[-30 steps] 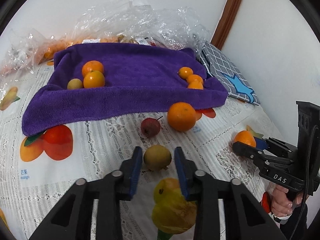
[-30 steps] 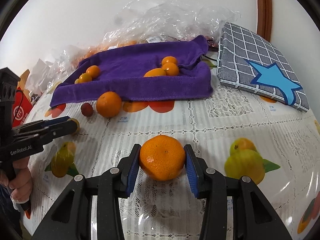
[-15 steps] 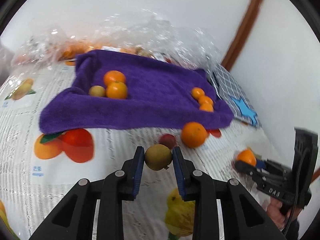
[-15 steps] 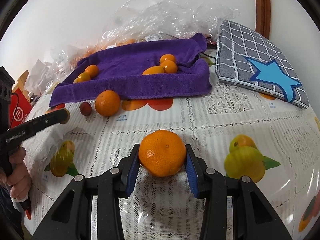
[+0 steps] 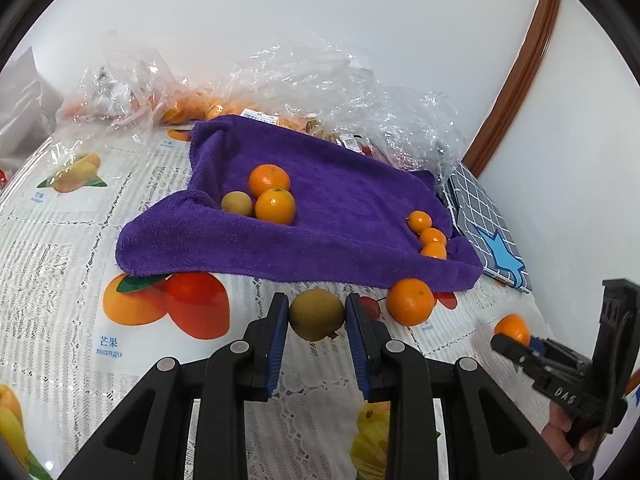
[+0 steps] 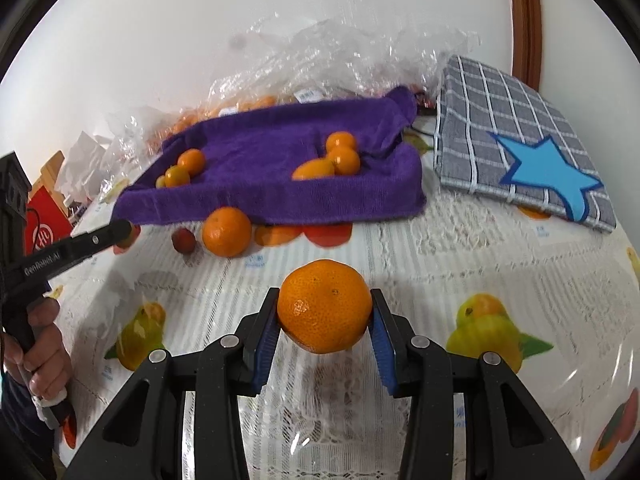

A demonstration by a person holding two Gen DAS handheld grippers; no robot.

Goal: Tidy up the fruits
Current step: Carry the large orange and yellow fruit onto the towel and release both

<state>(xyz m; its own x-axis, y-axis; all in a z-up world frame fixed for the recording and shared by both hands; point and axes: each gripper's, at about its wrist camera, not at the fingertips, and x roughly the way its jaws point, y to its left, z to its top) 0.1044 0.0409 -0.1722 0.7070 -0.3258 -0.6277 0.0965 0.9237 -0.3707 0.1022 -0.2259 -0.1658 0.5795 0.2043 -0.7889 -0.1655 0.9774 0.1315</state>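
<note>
My left gripper (image 5: 316, 318) is shut on a brown-green round fruit (image 5: 316, 314) and holds it above the tablecloth, just in front of the purple towel (image 5: 340, 208). My right gripper (image 6: 324, 316) is shut on a mandarin (image 6: 324, 306), lifted off the table. The towel holds two oranges (image 5: 275, 205) and a small brown fruit (image 5: 237, 203) at left, and three kumquats (image 5: 432, 236) at right. A loose orange (image 5: 411, 301) and a small red fruit (image 6: 183, 240) lie in front of the towel.
Crumpled clear plastic bags (image 5: 320, 80) with more fruit lie behind the towel against the wall. A grey checked cloth with a blue star (image 6: 520, 148) lies at the right. The tablecloth (image 5: 52, 248) has printed fruit pictures.
Both grippers have lifted their fruits off the table and moved toward the purple towel. The left gripper has moved farther, up to the towel's front edge.
</note>
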